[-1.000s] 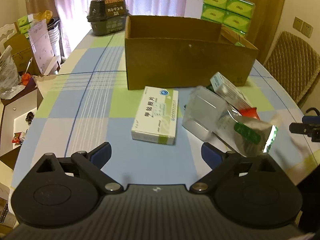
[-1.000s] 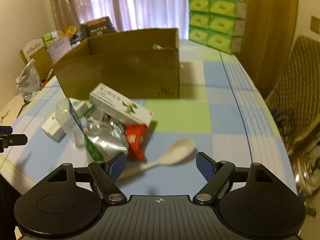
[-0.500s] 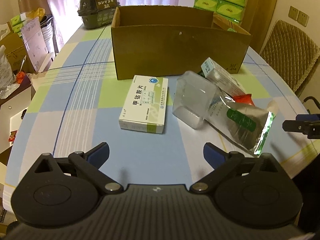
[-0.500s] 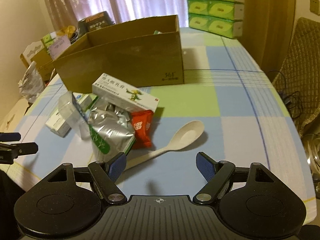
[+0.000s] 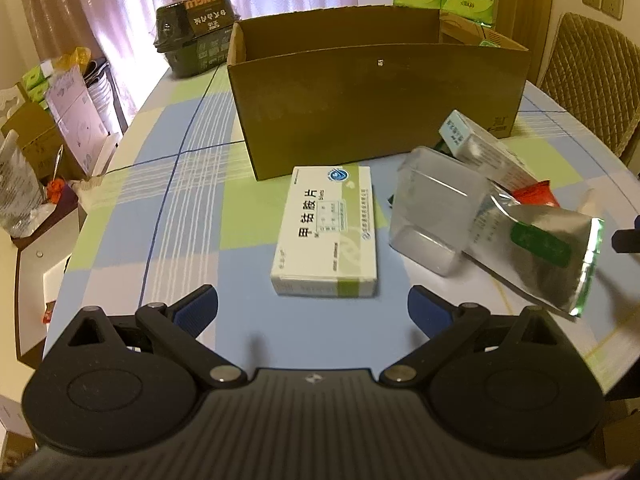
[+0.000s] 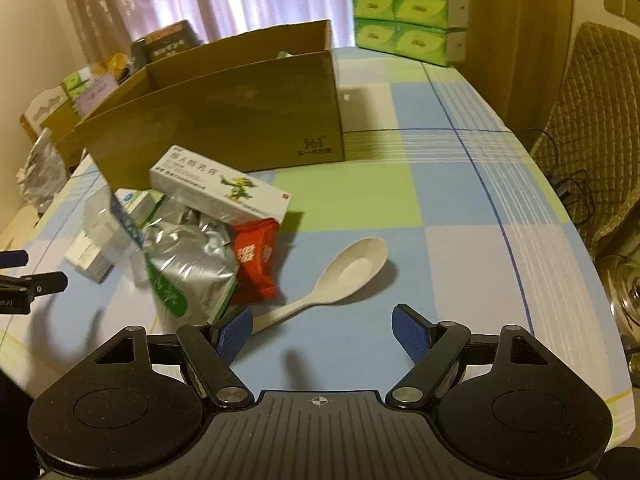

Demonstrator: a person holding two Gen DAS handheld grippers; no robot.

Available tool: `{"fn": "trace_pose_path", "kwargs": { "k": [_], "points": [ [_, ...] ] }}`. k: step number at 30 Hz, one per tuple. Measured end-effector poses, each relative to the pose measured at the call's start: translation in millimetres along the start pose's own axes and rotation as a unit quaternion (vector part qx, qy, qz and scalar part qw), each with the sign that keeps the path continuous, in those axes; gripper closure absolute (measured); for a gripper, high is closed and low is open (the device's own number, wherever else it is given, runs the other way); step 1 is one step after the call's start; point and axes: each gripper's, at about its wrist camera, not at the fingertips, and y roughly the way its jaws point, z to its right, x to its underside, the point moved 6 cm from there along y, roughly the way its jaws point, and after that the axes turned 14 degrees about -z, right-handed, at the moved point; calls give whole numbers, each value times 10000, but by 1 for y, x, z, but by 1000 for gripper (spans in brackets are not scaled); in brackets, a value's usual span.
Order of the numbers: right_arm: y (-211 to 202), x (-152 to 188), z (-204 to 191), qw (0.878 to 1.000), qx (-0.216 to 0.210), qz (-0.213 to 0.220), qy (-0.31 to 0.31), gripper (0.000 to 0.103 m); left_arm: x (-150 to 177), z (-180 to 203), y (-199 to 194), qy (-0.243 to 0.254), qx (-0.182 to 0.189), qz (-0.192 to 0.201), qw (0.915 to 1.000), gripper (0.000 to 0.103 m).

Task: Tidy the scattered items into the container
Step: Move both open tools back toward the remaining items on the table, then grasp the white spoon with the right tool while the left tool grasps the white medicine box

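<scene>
Left gripper (image 5: 312, 310) fingers spread wide, empty, right gripper (image 6: 322, 330) likewise

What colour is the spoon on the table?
Cream white, the spoon shows best in the right wrist view.

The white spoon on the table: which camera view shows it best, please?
The right wrist view shows it best. There the white spoon lies whole on the tablecloth, bowl up, just ahead of the open right gripper, beside the red packet. The left wrist view does not show the spoon at all.
</scene>
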Motion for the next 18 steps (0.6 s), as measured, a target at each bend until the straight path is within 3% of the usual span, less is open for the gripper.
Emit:
{"fn": "trace_pose_path", "kwargs": {
  "k": [7, 13, 16, 18],
  "points": [
    [23, -16, 5, 9997, 99, -47, 219, 21, -17, -1, 19, 154, -65, -3, 9999, 4],
    [42, -26, 10, 9987, 434, -67, 262, 21, -27, -2, 27, 122, -32, 20, 9999, 4],
    [48, -29, 8, 9986, 513, -116, 72, 51, -30, -1, 28, 138, -21, 69, 9999, 4],
    [49, -30, 8, 9984, 555, -113, -26, 51, -31, -1, 30, 154, -8, 80, 9998, 4]
  ]
}}
